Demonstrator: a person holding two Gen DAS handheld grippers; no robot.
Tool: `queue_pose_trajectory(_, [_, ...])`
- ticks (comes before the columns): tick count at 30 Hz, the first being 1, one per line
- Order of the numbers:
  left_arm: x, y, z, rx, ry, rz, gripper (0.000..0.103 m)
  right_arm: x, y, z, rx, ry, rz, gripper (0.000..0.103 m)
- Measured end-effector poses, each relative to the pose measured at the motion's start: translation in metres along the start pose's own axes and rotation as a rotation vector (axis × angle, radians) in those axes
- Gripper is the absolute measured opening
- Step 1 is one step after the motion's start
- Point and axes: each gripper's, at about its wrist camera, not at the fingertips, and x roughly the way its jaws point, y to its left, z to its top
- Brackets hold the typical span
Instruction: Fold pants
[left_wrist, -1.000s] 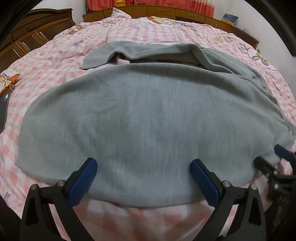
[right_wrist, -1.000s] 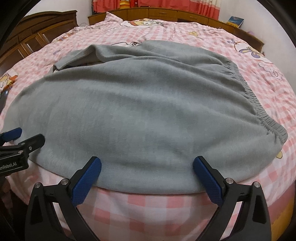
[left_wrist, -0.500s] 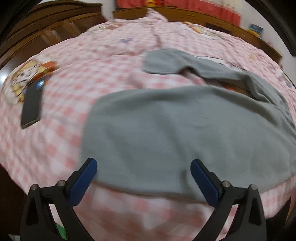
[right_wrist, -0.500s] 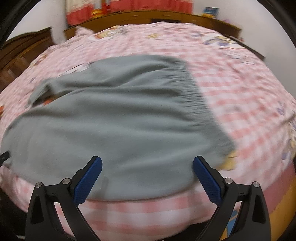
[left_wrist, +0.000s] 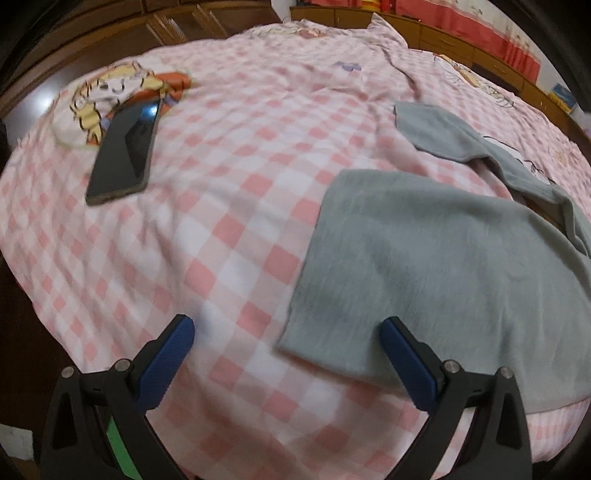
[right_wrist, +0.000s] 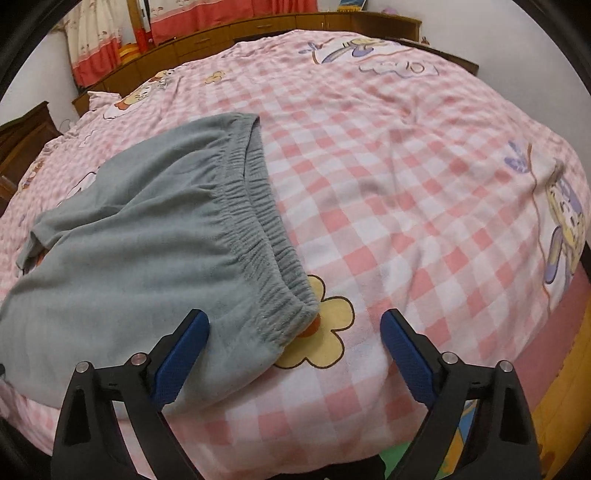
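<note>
Grey pants (left_wrist: 424, 258) lie folded lengthwise on the pink checked bed. In the left wrist view their leg-cuff end shows, and its near corner lies between the fingers of my left gripper (left_wrist: 286, 332), which hangs open above it. The right wrist view shows the elastic waistband (right_wrist: 255, 218) end of the pants (right_wrist: 129, 240). Its near corner lies between the blue pads of my right gripper (right_wrist: 295, 325), whose jaws are wide apart and closing, pressing on nothing. A second leg (left_wrist: 461, 140) of the pants trails out behind.
A black phone (left_wrist: 125, 151) lies on the bedspread (left_wrist: 240, 221) at the far left in the left wrist view. Wooden cabinets (right_wrist: 258, 29) and red curtains line the far side of the bed. The bed's near edge runs just under both grippers.
Both grippers have slid outward along the near edge: the left one to the cuff end, bringing the phone into view, the right one to the waistband end. The pants have not moved.
</note>
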Motion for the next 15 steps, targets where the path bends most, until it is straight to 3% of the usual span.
queue_pose_trajectory(4, [0.002,-0.001,-0.002,-0.019,0.000,-0.037,0.101,0.001,-0.001,0.001,0.006,0.004,0.003,0.091])
queue_pose_trajectory(11, [0.002,-0.006,0.000,-0.029,-0.008,-0.094,0.090,-0.002,-0.012,0.004,0.069,0.001,0.047,0.075])
queue_pose_trajectory(15, [0.001,-0.011,0.001,-0.036,-0.002,-0.168,0.066,-0.001,-0.001,0.004,0.027,0.013,0.056,0.060])
